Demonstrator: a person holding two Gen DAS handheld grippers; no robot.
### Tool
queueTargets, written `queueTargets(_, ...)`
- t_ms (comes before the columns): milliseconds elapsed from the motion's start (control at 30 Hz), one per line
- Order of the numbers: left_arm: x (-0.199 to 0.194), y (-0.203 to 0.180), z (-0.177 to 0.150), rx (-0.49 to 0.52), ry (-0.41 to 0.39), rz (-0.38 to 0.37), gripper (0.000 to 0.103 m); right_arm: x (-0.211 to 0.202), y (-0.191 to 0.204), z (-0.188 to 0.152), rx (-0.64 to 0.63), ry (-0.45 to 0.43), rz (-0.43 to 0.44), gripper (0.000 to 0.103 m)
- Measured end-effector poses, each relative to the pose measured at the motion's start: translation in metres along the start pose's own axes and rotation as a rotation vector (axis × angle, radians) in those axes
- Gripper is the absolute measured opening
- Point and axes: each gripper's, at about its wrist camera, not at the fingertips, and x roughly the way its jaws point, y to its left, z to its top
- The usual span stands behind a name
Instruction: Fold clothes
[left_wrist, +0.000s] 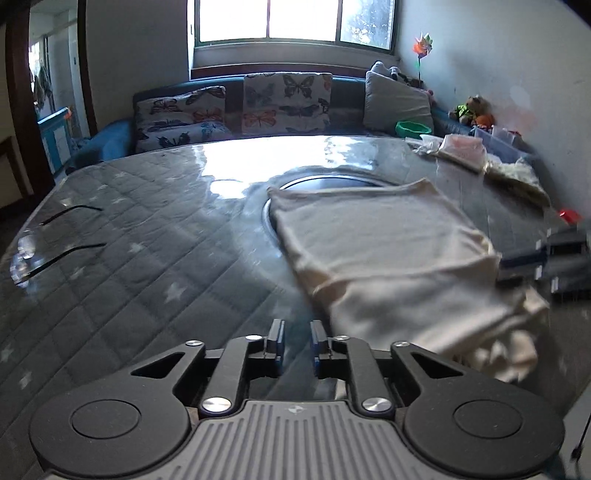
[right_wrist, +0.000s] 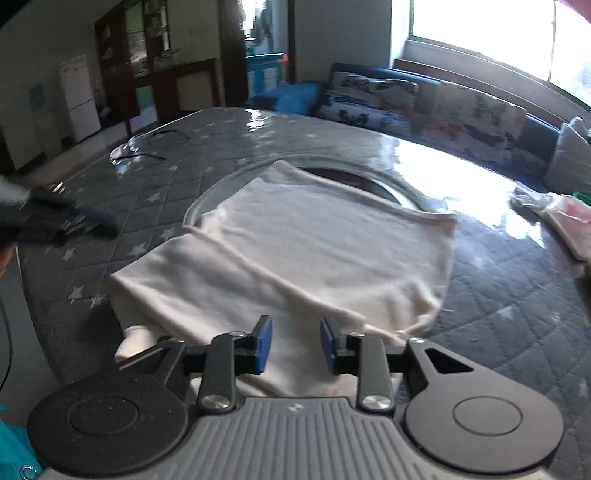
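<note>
A cream folded garment (left_wrist: 388, 258) (right_wrist: 314, 251) lies flat on the round table (left_wrist: 147, 258) (right_wrist: 498, 295), which has a grey quilted star cover under a shiny clear sheet. Its far edge reaches over a round recess (left_wrist: 325, 182) in the table's middle. My left gripper (left_wrist: 297, 341) hovers over bare cover just left of the garment's near corner, jaws a little apart with nothing between them. It also shows blurred as the left gripper (right_wrist: 62, 221) in the right wrist view. My right gripper (right_wrist: 295, 345) stands open above the garment's near edge, pads off the cloth.
A pair of glasses (left_wrist: 55, 236) (right_wrist: 136, 151) lies at the table's left side. Plastic bags and packets (left_wrist: 465, 151) crowd the right side. Behind the table stands a sofa with butterfly cushions (left_wrist: 284, 101) and a green bowl (left_wrist: 413, 128).
</note>
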Motion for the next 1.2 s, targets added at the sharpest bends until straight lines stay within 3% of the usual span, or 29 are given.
queueTargets(133,0.025,-0.008,0.017,-0.020,0.027,-0.044,0.028,0.011,0.006,-0.005,-0.010,0.024,0.030,0.031)
queueTargets(333,0.057,-0.005,0.028,-0.076,0.093,-0.035,0.030,0.020,0.006,-0.013,-0.005,0.050,0.064,0.032)
queueTargets(433,0.066,-0.001,0.028,-0.119,0.116,-0.043,0.037,0.023,0.005,-0.016,-0.010,0.053,0.075,0.035)
queueTargets(533,0.071,-0.001,0.028,-0.129,0.121,-0.055,0.035,0.023,0.005,-0.017,-0.020,0.051,0.080,0.036)
queueTargets(633,0.071,-0.002,0.026,-0.129,0.114,-0.090,0.017,0.024,0.005,-0.017,-0.021,0.050,0.087,0.038)
queueTargets(733,0.063,-0.004,0.025,-0.132,0.085,-0.056,0.012,0.024,0.005,-0.016,-0.023,0.049,0.088,0.039)
queueTargets(867,0.057,-0.003,0.021,-0.148,0.065,-0.006,0.012,0.023,0.005,-0.018,-0.025,0.046,0.092,0.041)
queueTargets(1033,0.057,0.000,0.019,-0.152,0.068,-0.007,0.012,0.023,0.006,-0.017,-0.030,0.047,0.096,0.043)
queueTargets(1200,0.058,0.008,0.021,-0.183,0.082,0.004,0.021,0.020,0.004,-0.013,-0.016,0.032,0.114,0.045)
